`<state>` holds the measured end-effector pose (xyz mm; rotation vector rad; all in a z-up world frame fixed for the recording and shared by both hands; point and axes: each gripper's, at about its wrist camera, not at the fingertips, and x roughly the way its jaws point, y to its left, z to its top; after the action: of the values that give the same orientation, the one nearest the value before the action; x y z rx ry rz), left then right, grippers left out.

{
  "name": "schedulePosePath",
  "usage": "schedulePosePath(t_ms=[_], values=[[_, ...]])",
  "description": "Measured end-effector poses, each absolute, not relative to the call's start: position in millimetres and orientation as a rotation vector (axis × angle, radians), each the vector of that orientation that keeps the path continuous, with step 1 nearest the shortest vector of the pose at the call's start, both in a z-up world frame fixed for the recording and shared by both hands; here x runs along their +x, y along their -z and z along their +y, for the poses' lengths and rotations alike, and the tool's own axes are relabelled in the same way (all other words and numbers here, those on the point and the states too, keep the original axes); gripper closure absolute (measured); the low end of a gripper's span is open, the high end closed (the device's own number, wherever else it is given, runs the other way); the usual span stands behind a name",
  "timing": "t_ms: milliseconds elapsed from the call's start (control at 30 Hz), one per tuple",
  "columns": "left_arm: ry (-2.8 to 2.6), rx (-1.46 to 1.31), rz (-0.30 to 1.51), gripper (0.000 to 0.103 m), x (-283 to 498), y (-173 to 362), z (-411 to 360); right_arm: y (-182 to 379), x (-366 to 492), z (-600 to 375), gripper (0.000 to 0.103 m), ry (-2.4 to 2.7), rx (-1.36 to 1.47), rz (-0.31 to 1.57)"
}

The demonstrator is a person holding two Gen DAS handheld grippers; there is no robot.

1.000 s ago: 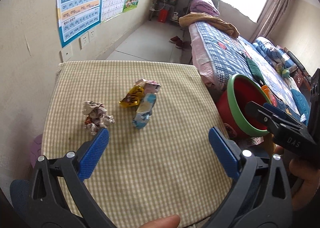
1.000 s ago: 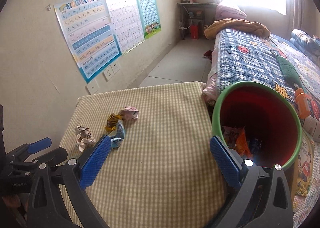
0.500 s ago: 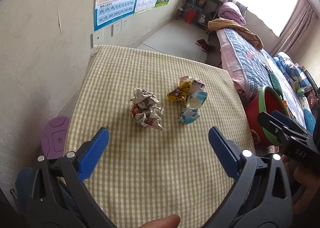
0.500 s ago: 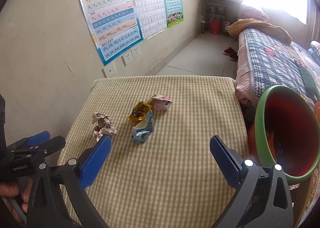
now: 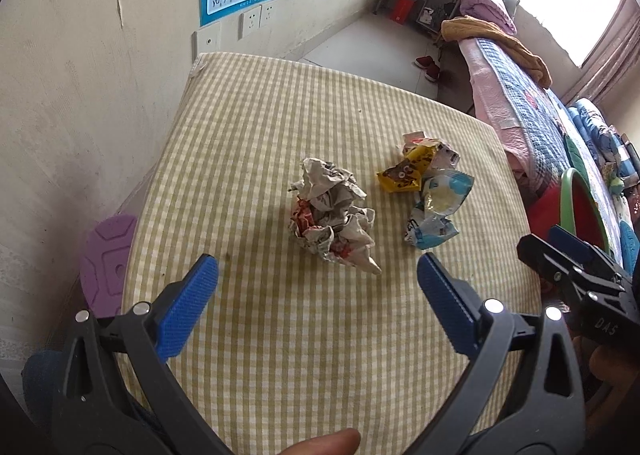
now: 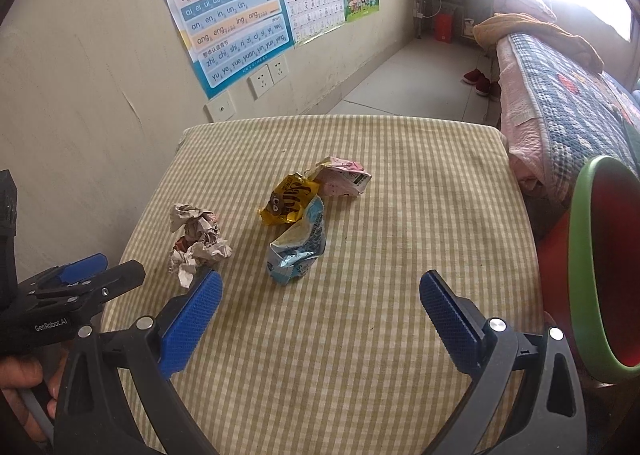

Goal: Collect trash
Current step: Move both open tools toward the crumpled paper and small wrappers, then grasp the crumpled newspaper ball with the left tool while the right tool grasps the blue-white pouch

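My left claw (image 5: 318, 279) is spread wide and empty, the paper ball (image 5: 330, 221) at frame centre just beyond its tips. I should drop straight over it and pinch its middle. My right claw (image 6: 320, 295) gapes empty too; its view shows the bin (image 6: 604, 267) at right, and the pink wrapper (image 6: 344, 177) more fully.

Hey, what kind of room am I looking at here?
Most likely a bedroom in a home, perhaps a child's. A bed with a blue patchwork quilt runs along one side, pinyin learning charts hang on the wall, and red slippers sit on the tiled floor.
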<state>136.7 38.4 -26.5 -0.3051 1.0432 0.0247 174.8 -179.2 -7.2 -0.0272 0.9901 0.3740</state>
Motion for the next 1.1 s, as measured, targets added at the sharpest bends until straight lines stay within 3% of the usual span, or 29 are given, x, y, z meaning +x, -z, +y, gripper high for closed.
schedulePosePath(t_ms=[733,800,933,1033,1100], values=[[-0.025,-0.180,1.127,0.007,179.8,80.6,33.9,73.9,244.1,-146.0,0.012,-0.379,0.022,1.117],[-0.025,-0.183,1.128,0.013,180.2,82.7,33.4,77.1,247.0,-144.7,0.016,-0.382,0.021,1.126],[-0.017,-0.200,1.130,0.028,178.9,85.2,34.0,86.2,249.8,-141.1,0.036,-0.394,0.007,1.158],[-0.006,-0.211,1.125,0.046,177.7,84.2,33.0,90.7,248.9,-139.1,0.057,-0.407,-0.005,1.176],[0.002,-0.214,1.121,0.060,177.0,82.2,31.9,90.4,247.5,-138.8,0.060,-0.415,-0.013,1.177]])
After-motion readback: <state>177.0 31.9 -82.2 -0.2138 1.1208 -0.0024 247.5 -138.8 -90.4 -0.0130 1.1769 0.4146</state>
